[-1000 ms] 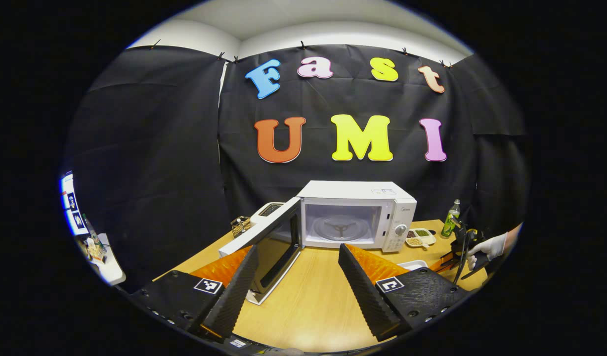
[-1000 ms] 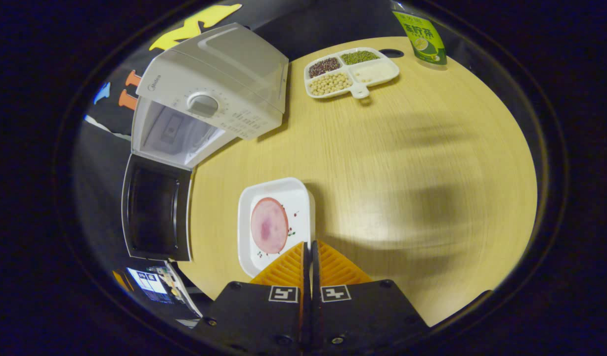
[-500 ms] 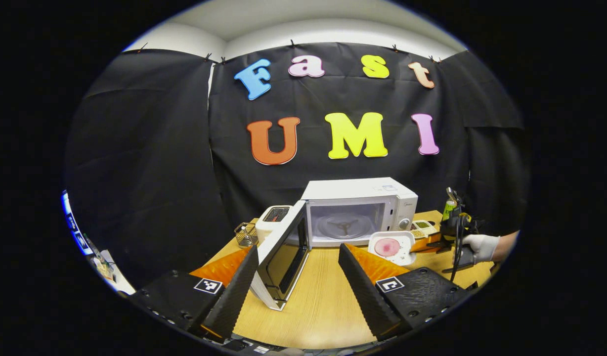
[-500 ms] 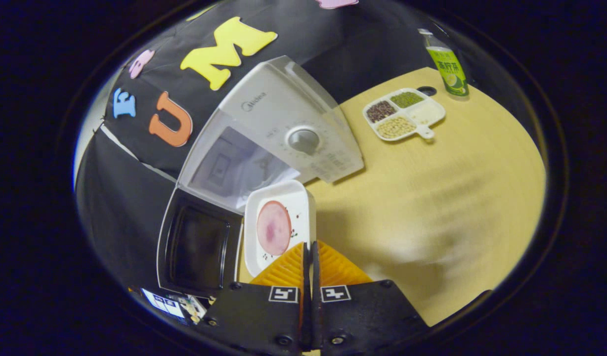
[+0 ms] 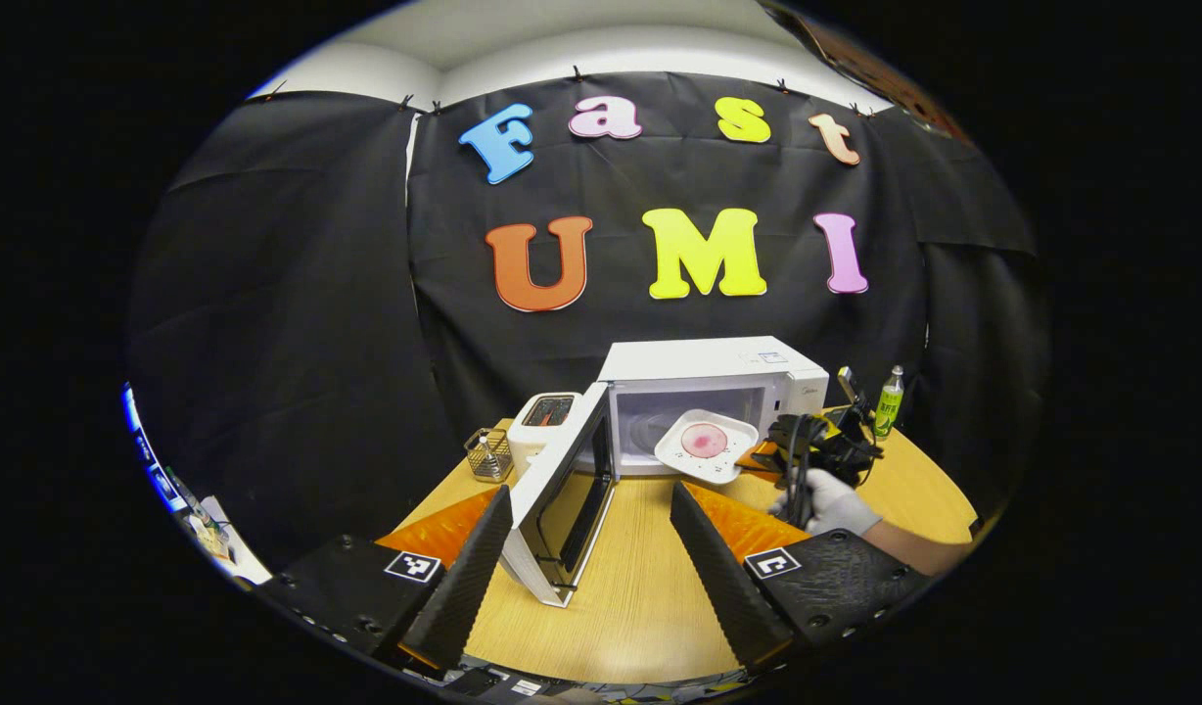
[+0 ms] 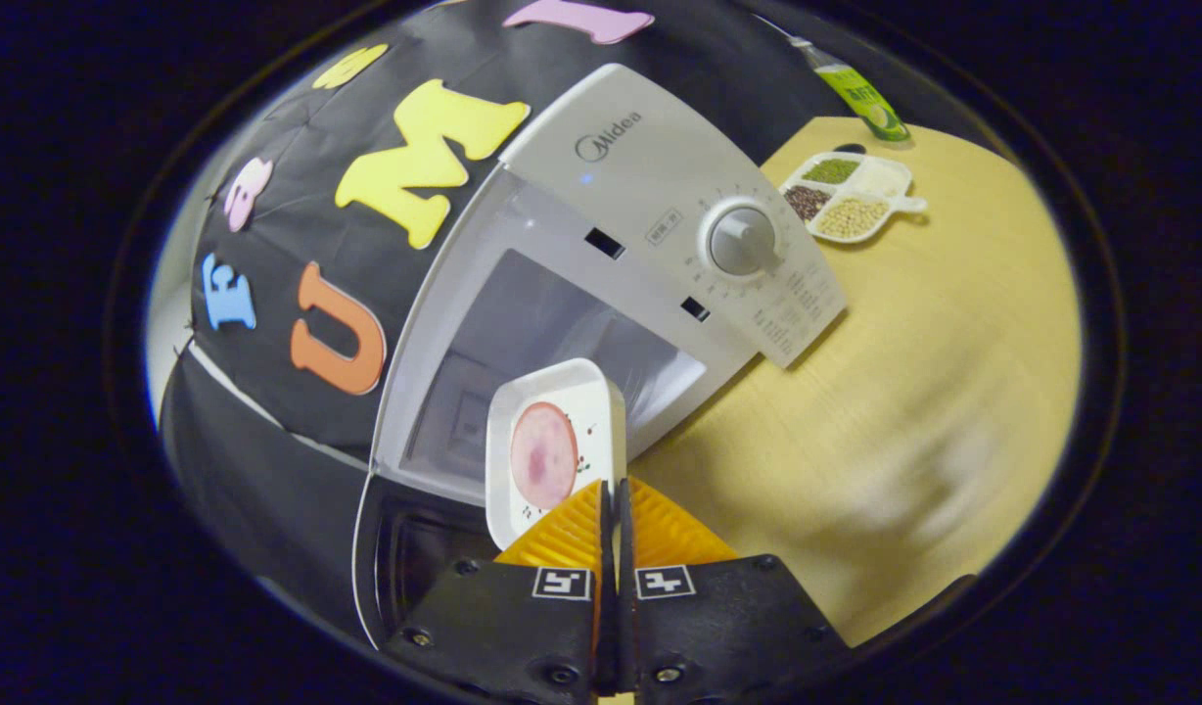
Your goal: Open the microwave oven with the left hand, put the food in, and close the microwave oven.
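The white microwave stands at the back of the wooden table with its door swung wide open to the left. A white square plate with a round pink slice of food hangs tilted in the air right at the cavity's mouth. My right gripper is shut on the plate's near edge, with the cavity straight ahead. A gloved hand holds that gripper. My left gripper is open and holds nothing, back from the door over the table's near part.
A white toaster and a small wire basket stand left of the microwave. A divided dish of beans and a green bottle sit to its right. Bare wooden table lies before the door.
The right gripper has lifted the plate off the table and carried it up to the microwave's opening. The left gripper has drawn back a little from the open door.
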